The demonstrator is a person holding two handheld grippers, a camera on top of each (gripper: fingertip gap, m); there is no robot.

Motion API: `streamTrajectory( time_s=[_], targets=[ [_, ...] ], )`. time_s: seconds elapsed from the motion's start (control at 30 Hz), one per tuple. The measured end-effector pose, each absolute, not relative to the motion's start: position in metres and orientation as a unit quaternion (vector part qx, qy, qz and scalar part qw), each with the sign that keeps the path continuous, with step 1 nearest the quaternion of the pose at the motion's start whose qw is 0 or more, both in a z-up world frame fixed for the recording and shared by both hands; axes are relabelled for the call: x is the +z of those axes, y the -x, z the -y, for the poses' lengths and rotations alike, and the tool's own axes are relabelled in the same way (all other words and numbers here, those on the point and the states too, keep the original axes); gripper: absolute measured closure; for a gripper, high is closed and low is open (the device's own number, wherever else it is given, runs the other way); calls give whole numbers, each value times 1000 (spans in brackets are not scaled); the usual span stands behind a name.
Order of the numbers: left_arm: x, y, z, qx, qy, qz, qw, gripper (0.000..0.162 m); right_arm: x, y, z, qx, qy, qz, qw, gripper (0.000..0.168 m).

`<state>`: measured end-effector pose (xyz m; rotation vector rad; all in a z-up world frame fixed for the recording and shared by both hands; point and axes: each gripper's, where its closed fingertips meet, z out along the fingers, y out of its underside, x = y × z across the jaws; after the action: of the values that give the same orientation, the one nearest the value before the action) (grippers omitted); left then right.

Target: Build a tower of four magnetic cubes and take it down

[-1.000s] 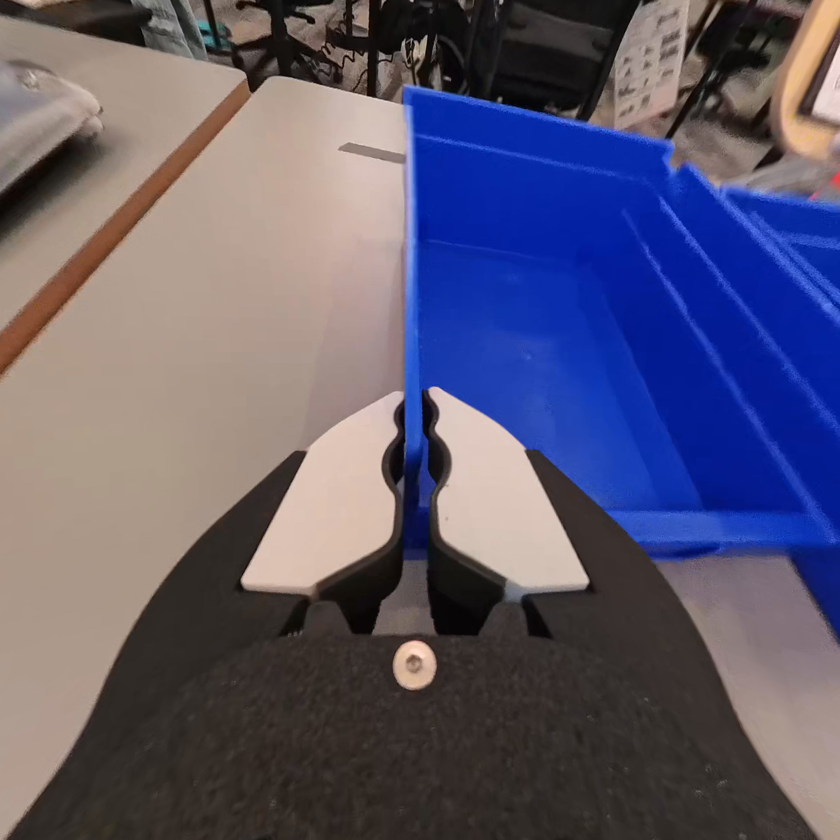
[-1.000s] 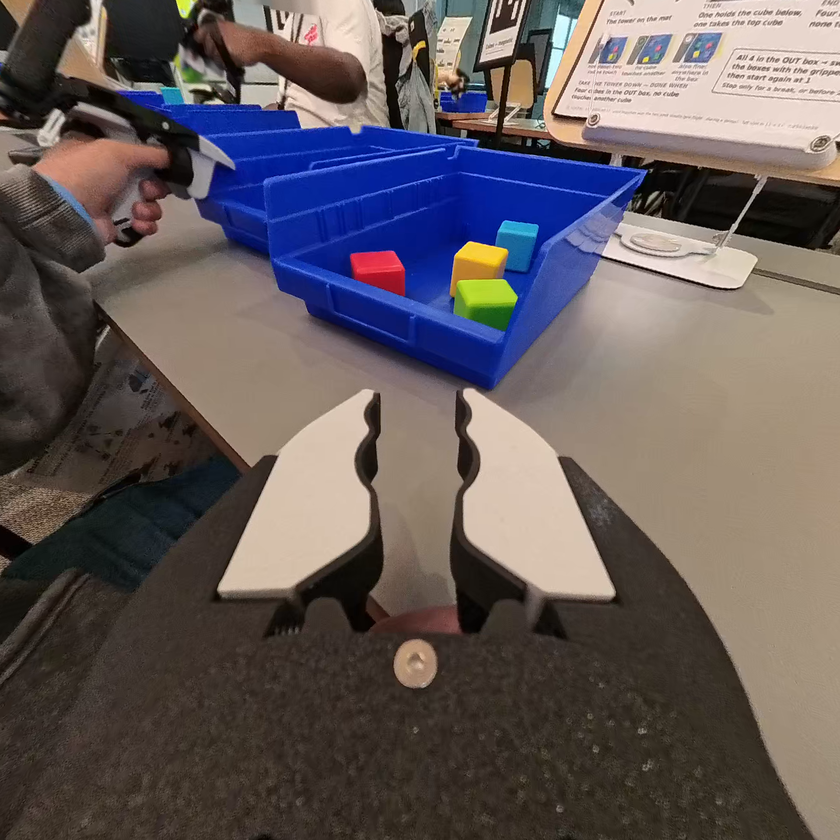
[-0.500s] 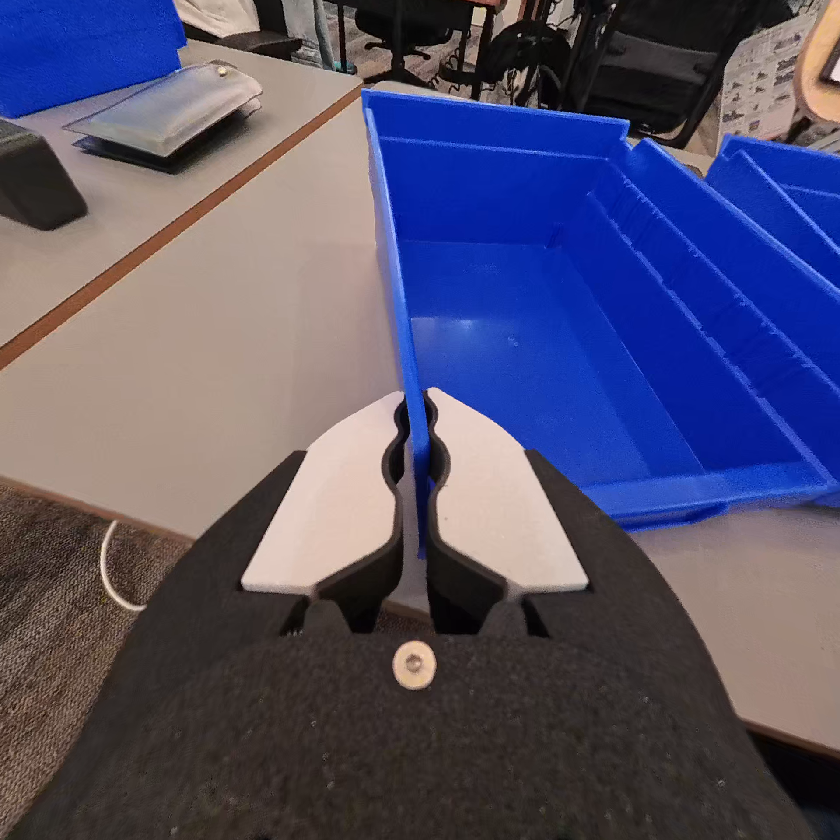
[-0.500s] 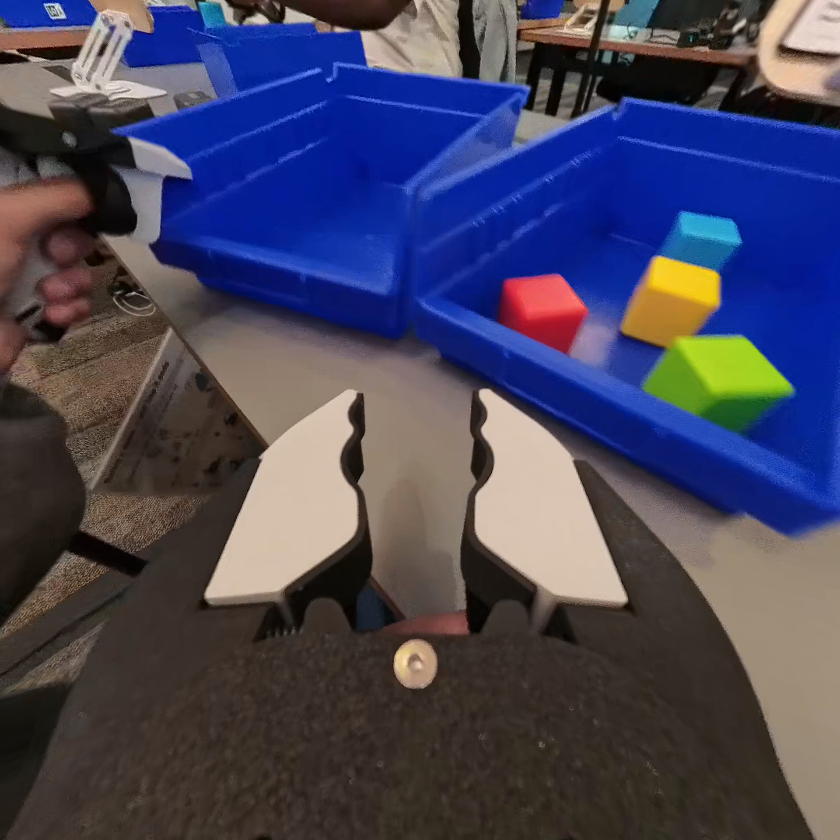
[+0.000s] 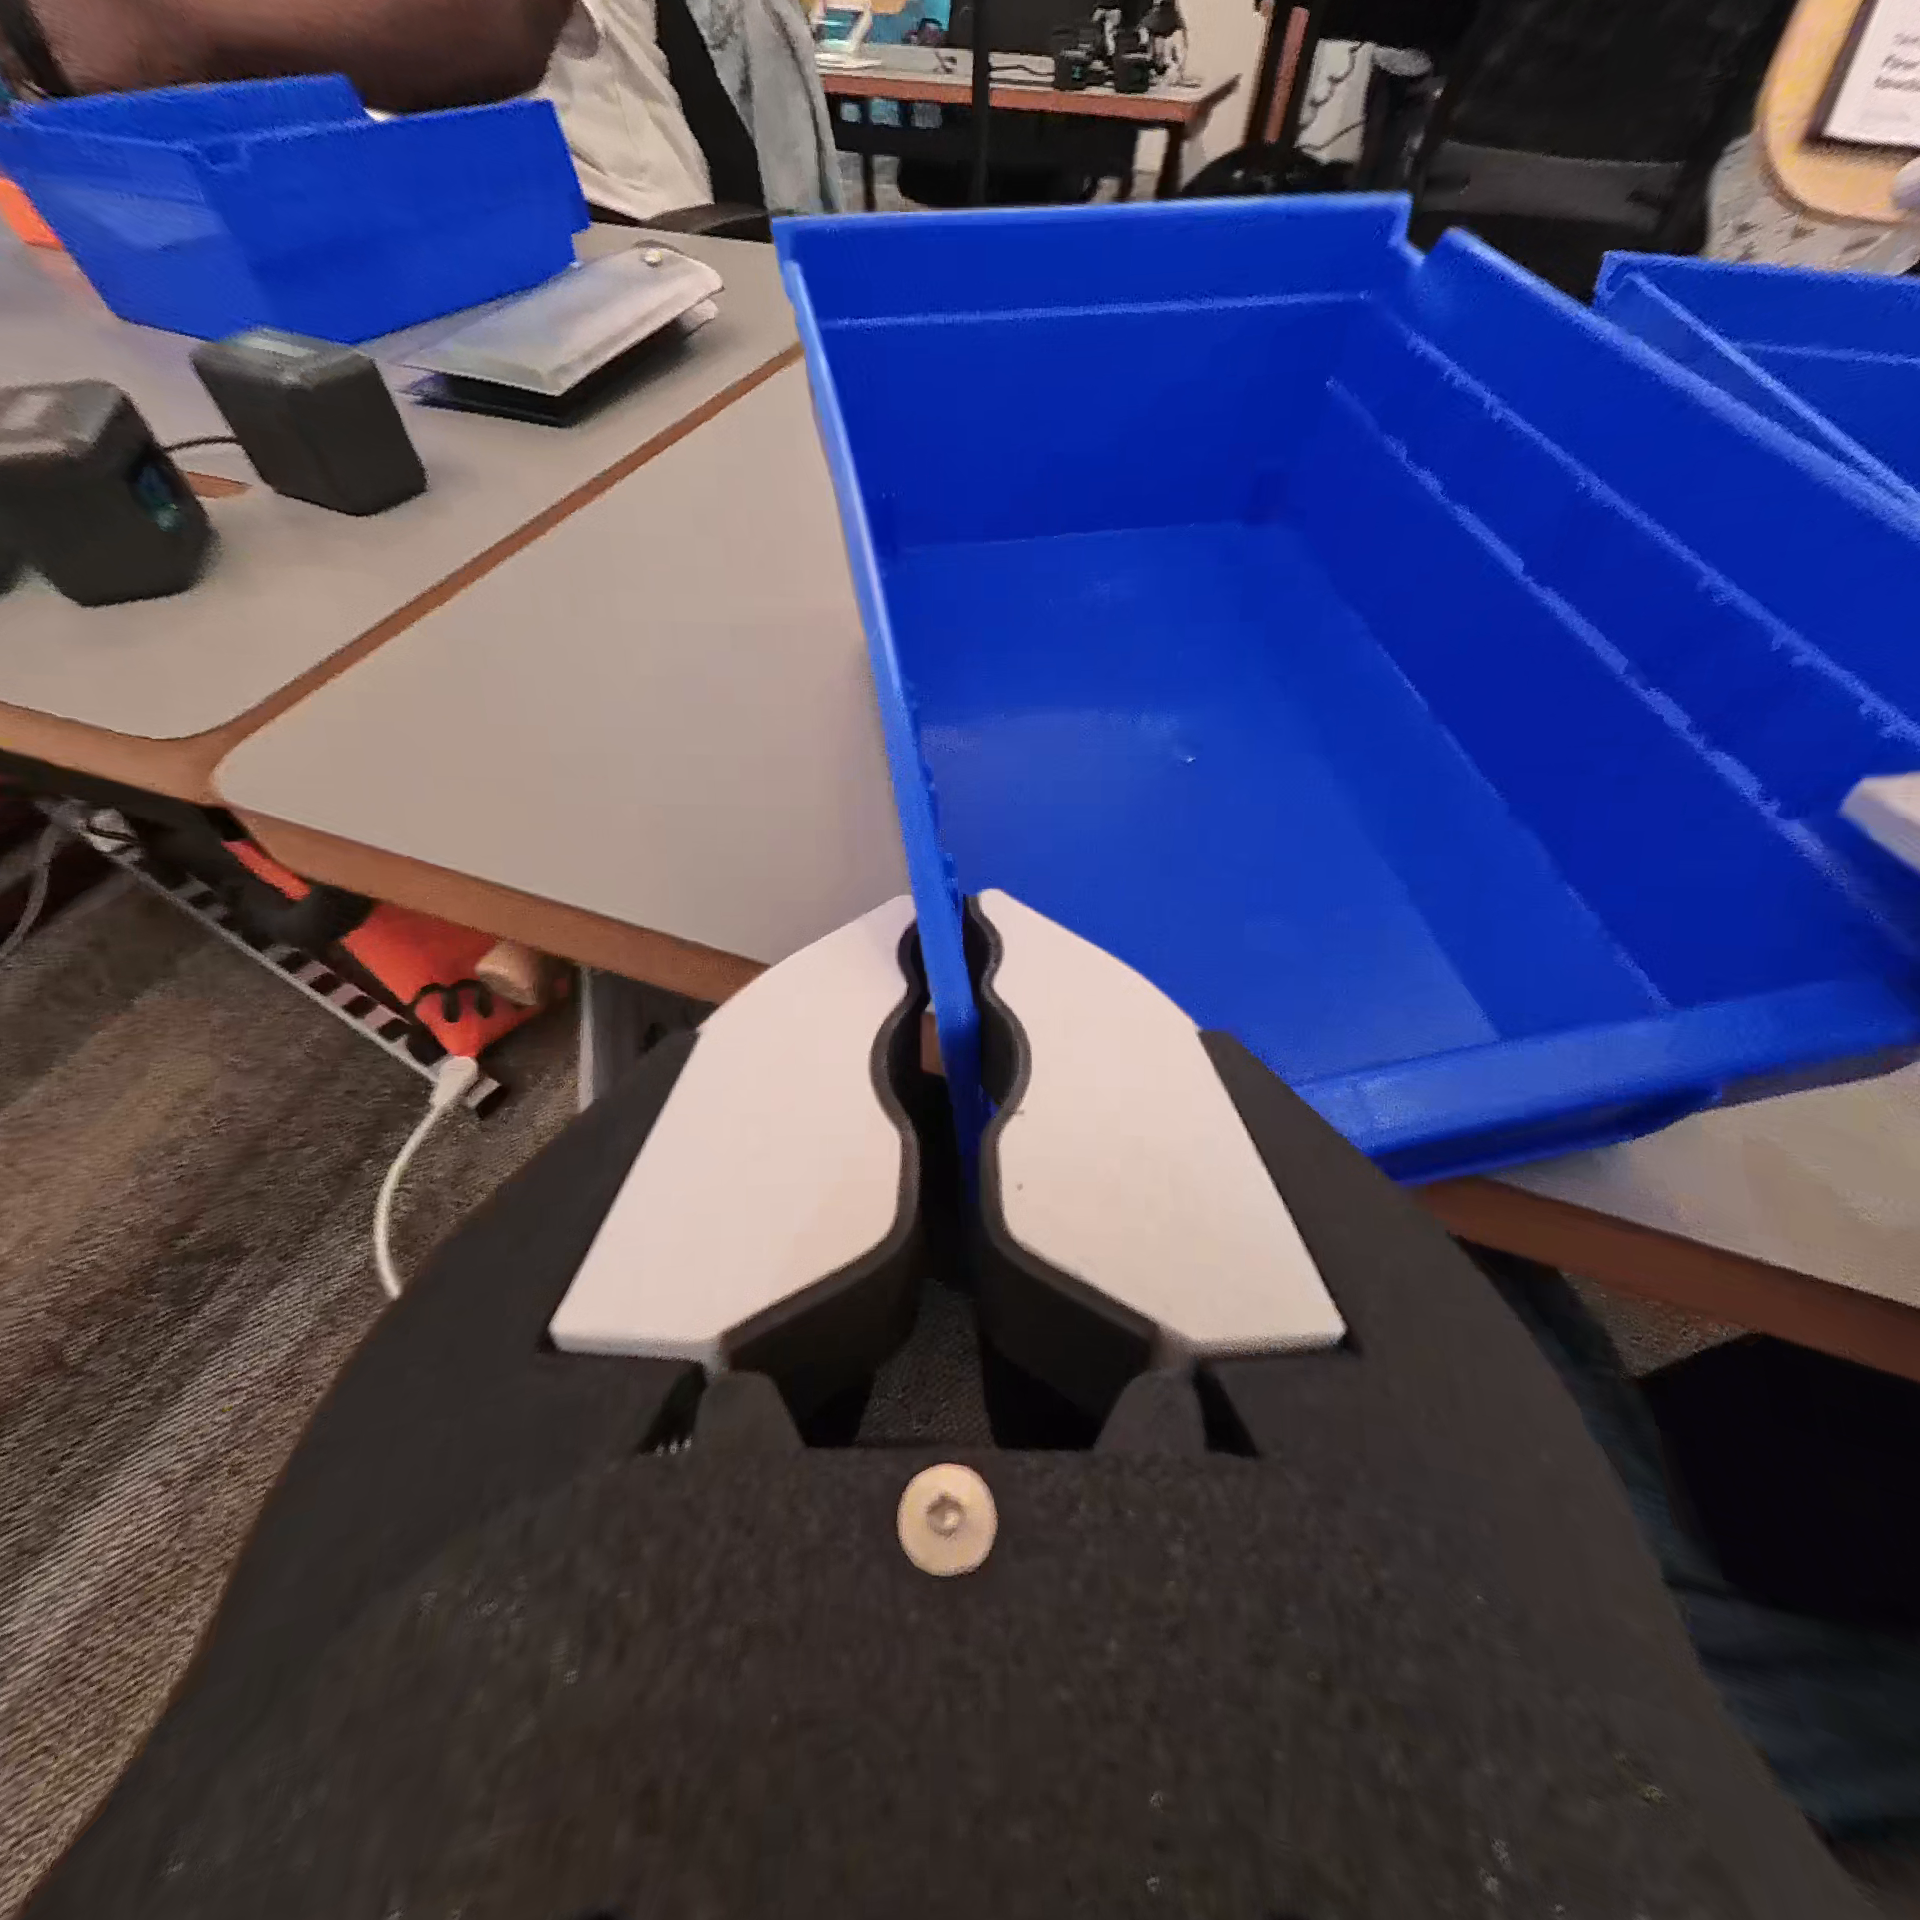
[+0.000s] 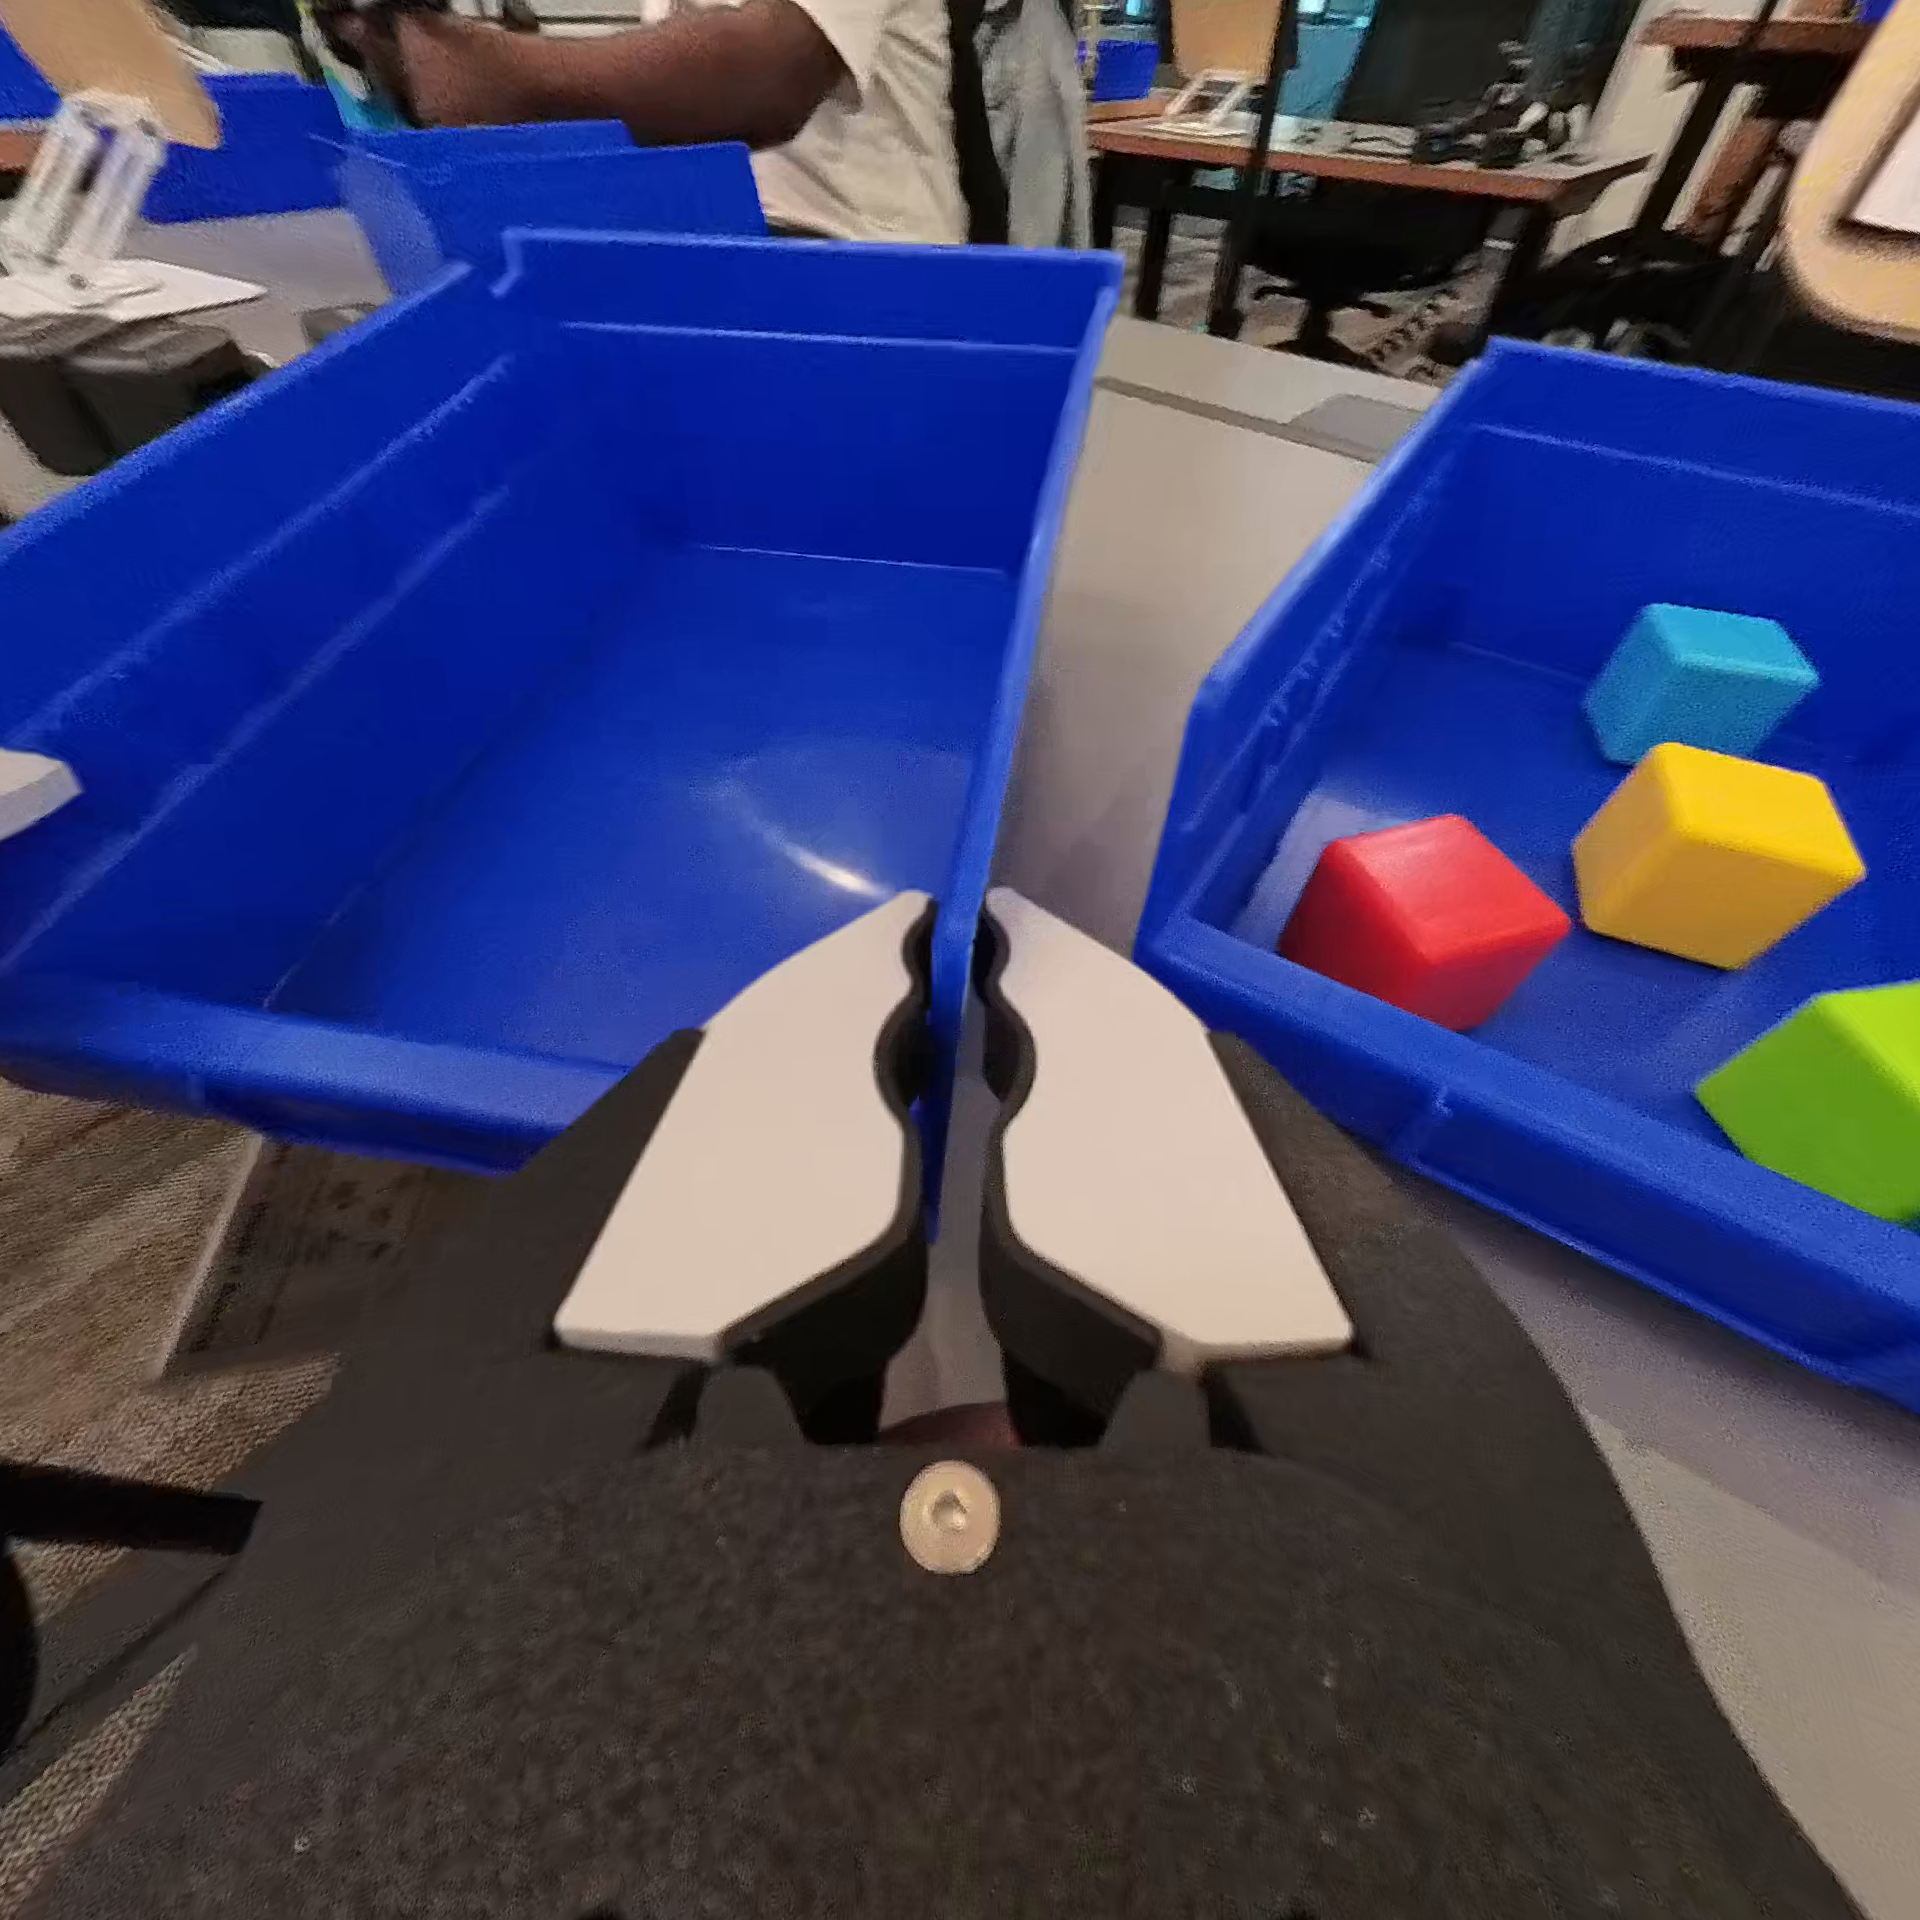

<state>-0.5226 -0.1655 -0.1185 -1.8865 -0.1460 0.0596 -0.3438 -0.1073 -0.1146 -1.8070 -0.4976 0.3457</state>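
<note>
The left gripper (image 5: 948, 914) is clamped on the left side wall of an empty blue bin (image 5: 1226, 748), its jaws pinching the thin plastic near the front corner. The right gripper (image 6: 958, 909) is pinched the same way on the opposite side wall of that bin (image 6: 582, 748). A grip on each wall lets the person carry or slide the bin level; one grip alone would let it swing. The bin's front edge looks to overhang the edge of the grey table (image 5: 582, 748), though the blur makes it hard to say whether it rests there or is lifted clear.

The four cubes are not in the held bin. In the right wrist view they lie loose in a second blue bin (image 6: 1351, 1091) at about 3 o'clock from the gripper: the red cube (image 6: 1423, 914) nearest the front-left corner, the yellow cube (image 6: 1714, 852) just beside it, the light blue cube (image 6: 1699, 681) behind the yellow toward 1 o'clock, and the green cube (image 6: 1829, 1101) cut off at the frame's right edge. None is stacked, so no tower stands yet.

I judge this a setup step: the empty bin is being positioned, probably as the place to receive cubes. Both grippers must release it before any cube can be picked.
</note>
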Motion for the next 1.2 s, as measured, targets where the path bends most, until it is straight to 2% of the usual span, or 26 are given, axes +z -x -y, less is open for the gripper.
streamTrajectory(
  time_s=[0.13,0.3,0.43,0.63,0.77,0.93,1.1,1.2],
  targets=[
    [-93,516,176,42,774,58,629,158,-86,337,114,155,741,190,625,164],
    [-22,463,169,72,688,-12,722,157,-3,274,126,112,654,128,738,165],
    [21,378,131,6,658,-53,751,157,47,184,119,51,631,80,770,166],
    [56,206,85,-108,655,-121,738,158,71,13,118,-27,637,-11,770,166],
    [41,91,63,-173,673,-142,705,158,58,-97,120,-76,672,-71,733,165],
    [-24,-36,42,-227,736,-167,615,159,-4,-212,121,-101,733,-128,661,165],
    [-77,-97,46,-203,770,-194,573,159,-83,-273,119,-34,773,-170,611,165],
    [-100,-108,48,-197,788,-196,549,158,-100,-284,119,-39,791,-169,587,165]
  ],
)
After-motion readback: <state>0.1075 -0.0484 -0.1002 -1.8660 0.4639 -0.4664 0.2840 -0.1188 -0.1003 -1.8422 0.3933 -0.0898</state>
